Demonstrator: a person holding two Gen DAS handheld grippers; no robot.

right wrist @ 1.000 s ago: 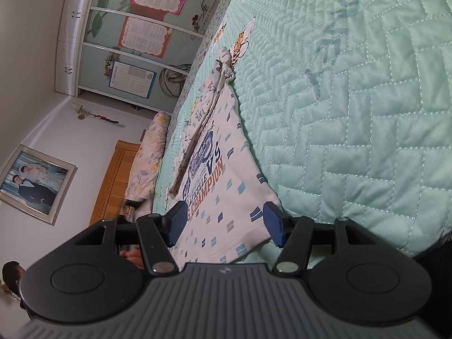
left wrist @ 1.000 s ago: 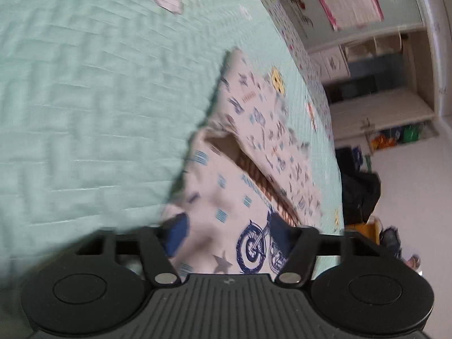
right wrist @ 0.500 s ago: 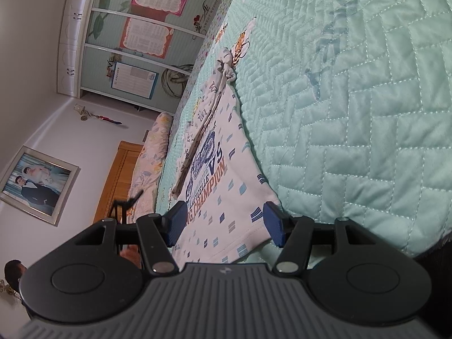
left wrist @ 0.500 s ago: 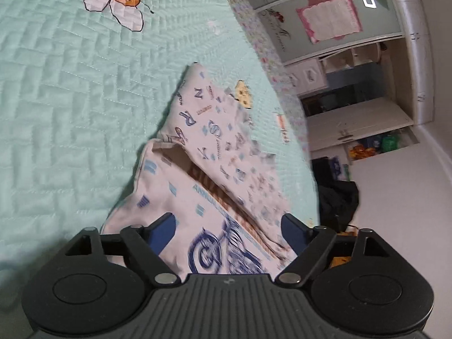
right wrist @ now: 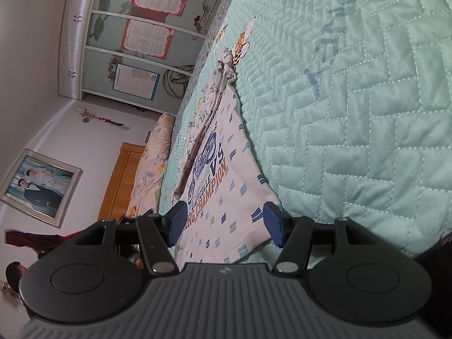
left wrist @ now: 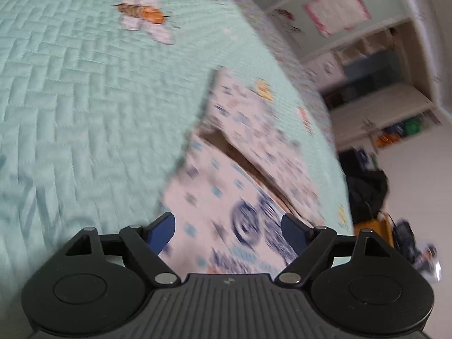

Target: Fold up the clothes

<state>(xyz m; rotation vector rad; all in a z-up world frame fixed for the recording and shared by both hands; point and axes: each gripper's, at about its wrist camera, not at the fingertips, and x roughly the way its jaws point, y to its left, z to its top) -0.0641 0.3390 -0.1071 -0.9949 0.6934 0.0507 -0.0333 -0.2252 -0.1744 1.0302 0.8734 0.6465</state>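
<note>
— Two claws, right? What is the left gripper (left wrist: 228,230) doing?

— Its blue pads (left wrist: 161,233) are far apart. They have just been opening, and nothing is pinched between them. The picture is blurry.

— Where are the clothes?

— The white T-shirt (left wrist: 226,195) lies flat on the green quilted bedspread (left wrist: 84,107). It has a blue motorbike print. From the left claw it stretches toward 1 o'clock. A bee patch (left wrist: 144,17) on the quilt sits at 11 o'clock.

— And the right gripper (right wrist: 225,223)?

— Its pads are apart too. The T-shirt's (right wrist: 223,180) bottom edge lies between them, but they don't squeeze it.

— What's at 10 o'clock there?

— A framed photo (right wrist: 38,183) hangs on the wall.
</note>
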